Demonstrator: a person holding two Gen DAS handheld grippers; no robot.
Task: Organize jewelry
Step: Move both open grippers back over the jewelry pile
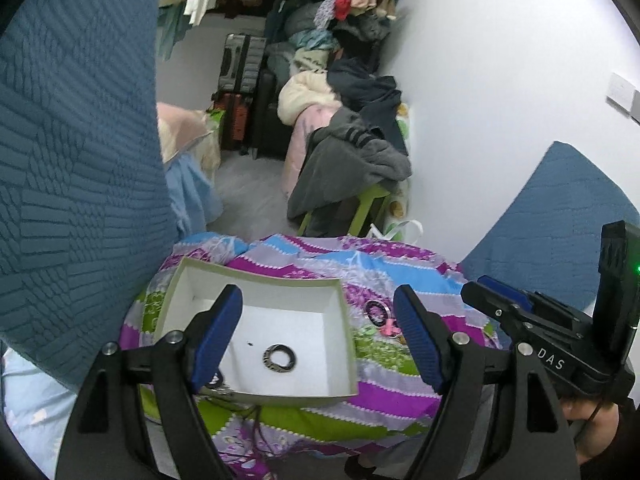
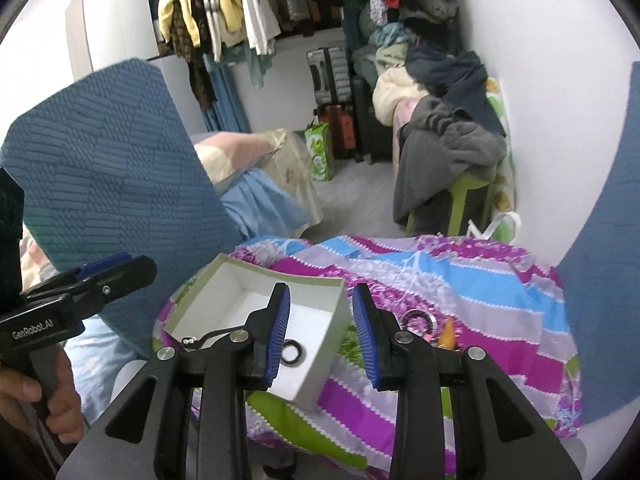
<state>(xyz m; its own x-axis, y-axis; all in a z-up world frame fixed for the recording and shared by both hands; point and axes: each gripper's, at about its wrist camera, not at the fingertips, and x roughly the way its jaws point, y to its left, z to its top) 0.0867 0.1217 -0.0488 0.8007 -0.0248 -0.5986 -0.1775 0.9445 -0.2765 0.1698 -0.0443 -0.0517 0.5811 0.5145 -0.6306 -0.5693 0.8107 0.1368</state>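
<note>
Left wrist: necklace (image 1: 218, 386) behind fingers (image 1: 218, 334).

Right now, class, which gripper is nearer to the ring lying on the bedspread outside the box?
Right. The right gripper hangs just left of the ring; the left gripper hangs over the box, farther left.

One open white box (image 1: 184, 280) sits on the striped bedspread (image 1: 400, 272) and serves as the landmark. Inside the box lies one dark ring-shaped bangle (image 1: 279, 357); just beside the box on the cloth lies a second dark bangle (image 1: 376, 312), with one small pink piece (image 1: 390, 327) next to it. Well behind the box stand two upright suitcases (image 1: 242, 64), one grey above one red, and two blue quilted cushions (image 1: 72, 160) flank it.
</note>
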